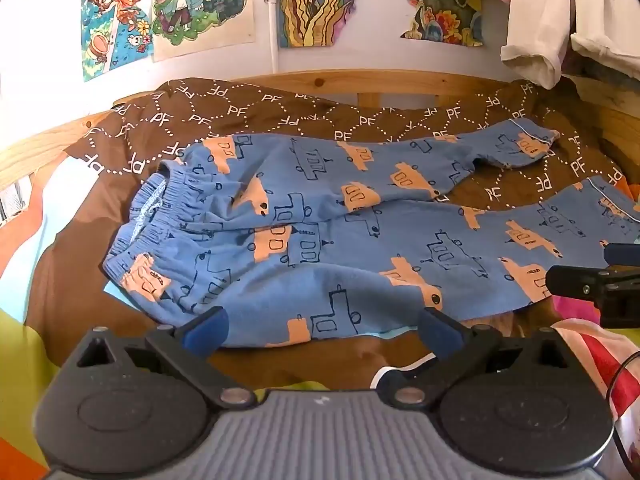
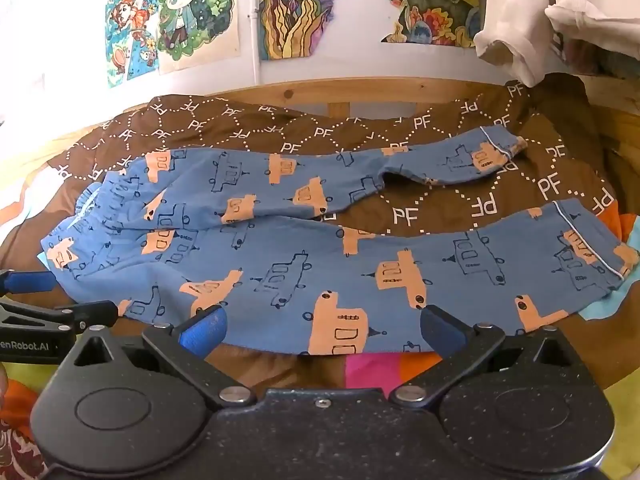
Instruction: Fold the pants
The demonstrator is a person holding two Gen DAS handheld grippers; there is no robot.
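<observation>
Blue pants (image 1: 320,216) with orange and dark vehicle prints lie spread on a brown bedcover, waistband (image 1: 156,208) at the left, both legs running right and apart at the cuffs. They also show in the right wrist view (image 2: 304,248). My left gripper (image 1: 320,332) is open and empty at the near edge of the lower leg, near the waist end. My right gripper (image 2: 320,332) is open and empty at the near edge of the lower leg, further toward the cuff (image 2: 592,252). The right gripper's fingers (image 1: 592,280) show at the right edge of the left wrist view.
The brown "PF" bedcover (image 1: 248,116) lies over a wooden bed frame (image 1: 360,80). Posters (image 1: 200,0) hang on the wall behind. White clothes (image 1: 536,40) hang at the top right. Bright coloured bedding (image 2: 384,368) lies at the near edge.
</observation>
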